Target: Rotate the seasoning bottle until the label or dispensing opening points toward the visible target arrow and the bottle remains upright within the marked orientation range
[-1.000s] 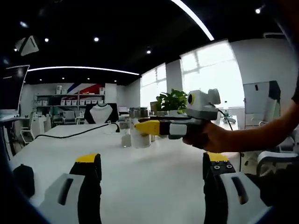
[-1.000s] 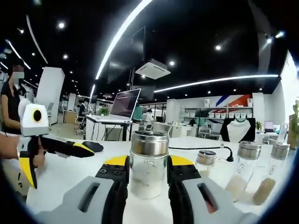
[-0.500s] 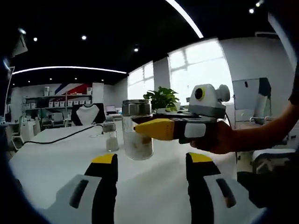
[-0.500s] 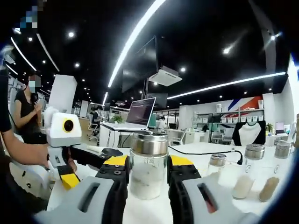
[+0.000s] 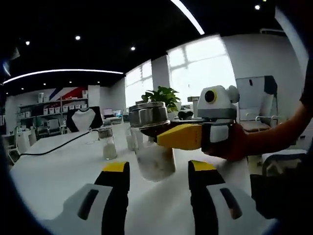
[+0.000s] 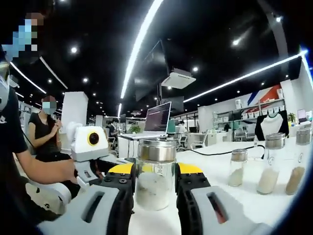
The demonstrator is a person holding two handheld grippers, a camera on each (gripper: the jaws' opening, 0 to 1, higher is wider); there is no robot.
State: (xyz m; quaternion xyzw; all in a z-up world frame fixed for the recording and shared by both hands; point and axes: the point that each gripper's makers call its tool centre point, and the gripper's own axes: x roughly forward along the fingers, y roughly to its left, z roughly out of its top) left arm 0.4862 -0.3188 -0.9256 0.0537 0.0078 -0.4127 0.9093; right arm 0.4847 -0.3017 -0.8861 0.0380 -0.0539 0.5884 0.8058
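Right gripper [image 6: 155, 183] pinched glass seasoning bottle [image 6: 155, 176] mid-body; looked rigid, slick, breakable. Left gripper [image 5: 159, 171] spread, empty.

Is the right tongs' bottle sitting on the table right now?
No: in the left gripper view the bottle hangs tilted above the table, gripped by the right tongs.

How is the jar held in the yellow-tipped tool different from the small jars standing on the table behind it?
The held jar is clamped between the right gripper and looks off the table in the left gripper view; the small jars stand free on it. The held jar looks wider. Its filling is whitish; one small jar holds brownish powder. All are clear jars with metal lids.
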